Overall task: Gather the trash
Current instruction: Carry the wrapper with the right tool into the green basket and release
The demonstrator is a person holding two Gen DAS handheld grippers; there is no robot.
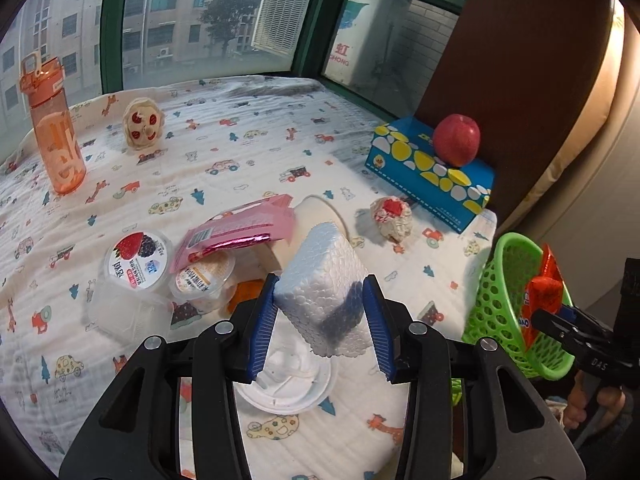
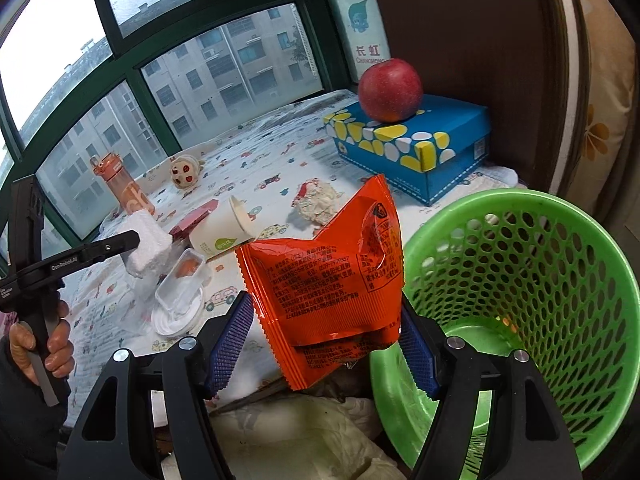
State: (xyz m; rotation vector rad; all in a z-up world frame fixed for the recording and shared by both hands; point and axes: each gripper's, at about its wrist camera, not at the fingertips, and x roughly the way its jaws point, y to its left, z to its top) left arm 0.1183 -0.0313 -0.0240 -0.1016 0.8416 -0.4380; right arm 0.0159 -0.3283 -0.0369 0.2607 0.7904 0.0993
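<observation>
The left gripper (image 1: 322, 312) has its jaws clamped on a white foam block (image 1: 324, 292), held above the patterned bedsheet (image 1: 248, 148). The right gripper (image 2: 326, 344) grips an orange snack wrapper (image 2: 328, 276) between its jaws, just left of the green mesh basket (image 2: 520, 280). Beneath the foam block lies a white lid (image 1: 288, 384). Beyond it, to the left, sit two yogurt cups (image 1: 138, 256), a pink wrapper (image 1: 240, 228) and a tipped paper cup (image 1: 316, 216). A crumpled paper ball (image 1: 392, 216) lies near the blue box (image 1: 432, 172), which carries a red apple (image 1: 456, 140). An orange bottle (image 1: 54, 128) stands far left.
</observation>
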